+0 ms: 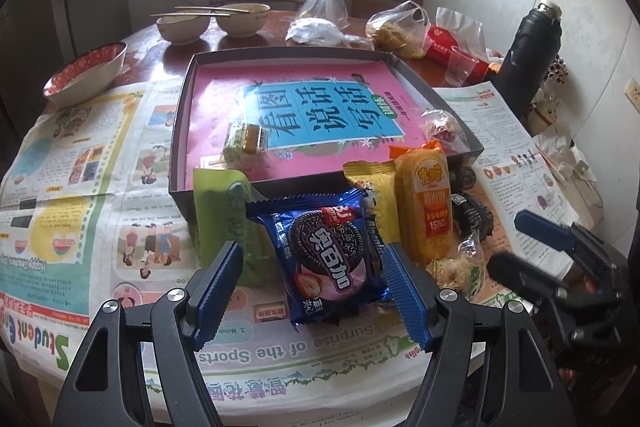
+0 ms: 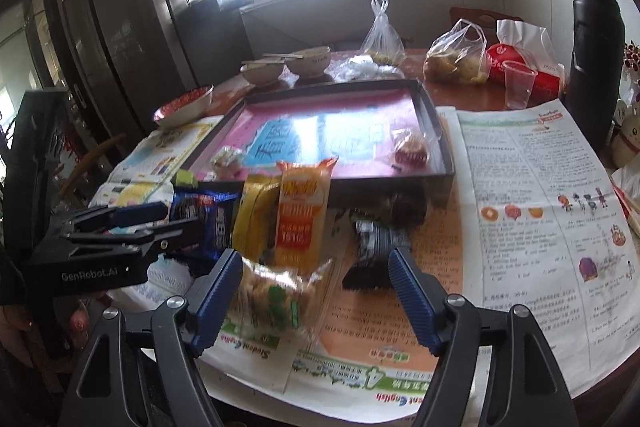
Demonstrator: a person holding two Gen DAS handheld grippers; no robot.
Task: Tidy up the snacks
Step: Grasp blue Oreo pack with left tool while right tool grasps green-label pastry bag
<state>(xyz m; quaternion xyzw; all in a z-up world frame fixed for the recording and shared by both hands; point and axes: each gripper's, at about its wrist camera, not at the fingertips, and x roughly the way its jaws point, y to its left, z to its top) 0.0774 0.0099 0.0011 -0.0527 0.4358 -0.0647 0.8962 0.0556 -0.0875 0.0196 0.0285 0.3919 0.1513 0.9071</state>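
Note:
A pile of snack packets lies on newspaper in front of a dark shallow box [image 1: 181,131] lined with a pink book. My left gripper [image 1: 312,287] stands open around a blue Oreo packet [image 1: 328,259], pads not touching it. Beside the packet lie a green packet [image 1: 224,211], a yellow one [image 1: 372,183] and an orange one [image 1: 426,199]. My right gripper [image 2: 316,291] is open over a clear cracker packet [image 2: 276,291], with a black packet [image 2: 380,239] by its right finger. Two small wrapped sweets [image 1: 244,141] lie in the box.
Two bowls with chopsticks [image 1: 212,21], a red-rimmed bowl [image 1: 86,75], plastic bags [image 1: 324,7], a red tissue pack [image 2: 524,67], a plastic cup [image 2: 518,83] and a tall black flask [image 2: 596,59] stand behind and beside the box. Newspaper [image 2: 540,207] covers the table's near half.

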